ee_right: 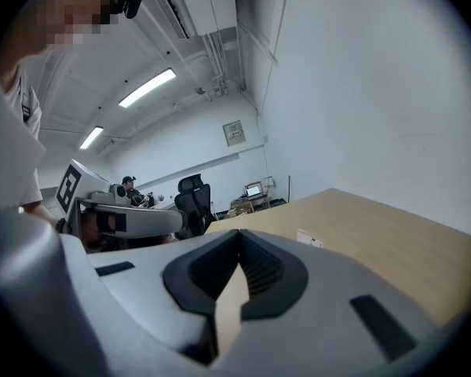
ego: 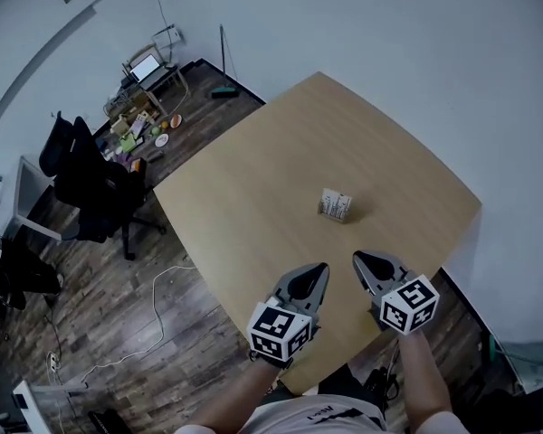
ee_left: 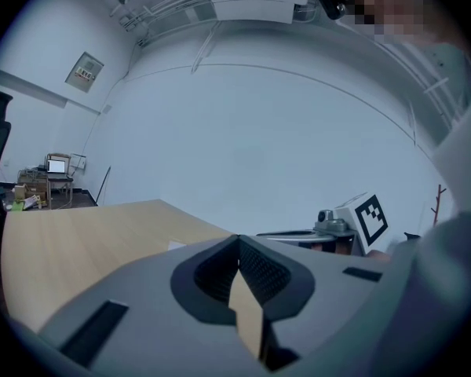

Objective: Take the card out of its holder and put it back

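Observation:
A small card holder (ego: 336,205) with a pale card standing in it sits near the middle of the light wooden table (ego: 253,197). Both grippers hover over the table's near edge, well short of the holder. My left gripper (ego: 321,268) has its jaws together with nothing between them, which the left gripper view (ee_left: 239,240) also shows. My right gripper (ego: 358,259) is likewise shut and empty (ee_right: 239,234). The holder is a small white shape beyond the jaws (ee_right: 310,239) and a faint patch in the left gripper view (ee_left: 177,245).
A black office chair (ego: 90,183) stands on the wood floor left of the table, with a white cable (ego: 154,324) trailing near it. A cluttered low stand with a laptop (ego: 145,70) is by the far wall. A seated person (ee_right: 129,185) is far behind.

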The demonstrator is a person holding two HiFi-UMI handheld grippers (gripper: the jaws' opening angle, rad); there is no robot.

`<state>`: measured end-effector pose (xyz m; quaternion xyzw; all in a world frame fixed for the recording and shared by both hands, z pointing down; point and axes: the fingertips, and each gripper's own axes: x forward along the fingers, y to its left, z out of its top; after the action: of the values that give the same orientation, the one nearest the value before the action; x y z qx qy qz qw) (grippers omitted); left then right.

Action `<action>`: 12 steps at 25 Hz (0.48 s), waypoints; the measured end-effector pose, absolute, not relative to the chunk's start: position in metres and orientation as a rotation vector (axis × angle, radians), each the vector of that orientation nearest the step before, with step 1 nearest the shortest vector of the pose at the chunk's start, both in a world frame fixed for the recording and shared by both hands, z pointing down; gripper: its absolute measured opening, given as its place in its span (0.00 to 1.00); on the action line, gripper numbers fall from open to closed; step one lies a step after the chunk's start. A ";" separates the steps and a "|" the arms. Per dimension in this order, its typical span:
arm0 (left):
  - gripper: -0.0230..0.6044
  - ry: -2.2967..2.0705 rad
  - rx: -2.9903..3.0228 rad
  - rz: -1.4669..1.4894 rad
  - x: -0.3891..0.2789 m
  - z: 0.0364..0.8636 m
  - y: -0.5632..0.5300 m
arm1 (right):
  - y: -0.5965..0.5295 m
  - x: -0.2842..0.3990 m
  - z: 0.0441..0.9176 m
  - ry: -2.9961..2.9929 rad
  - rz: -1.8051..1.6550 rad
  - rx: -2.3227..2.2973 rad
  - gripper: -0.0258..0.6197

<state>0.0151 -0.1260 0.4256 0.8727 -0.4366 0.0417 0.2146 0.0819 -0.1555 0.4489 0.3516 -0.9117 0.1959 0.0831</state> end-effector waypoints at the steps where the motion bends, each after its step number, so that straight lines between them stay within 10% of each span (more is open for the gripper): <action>1: 0.06 -1.205 2.429 0.117 0.011 0.420 -0.119 | -0.146 0.076 0.442 -2.727 0.577 1.061 0.06; 12: 0.06 -1.184 2.514 0.074 -0.035 0.365 -0.066 | -0.080 0.019 0.382 -2.767 0.443 1.121 0.06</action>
<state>-0.0346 -0.0655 0.3649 0.8896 -0.4189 0.0262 0.1800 0.0187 -0.0802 0.3820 0.3708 -0.9150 0.1465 0.0616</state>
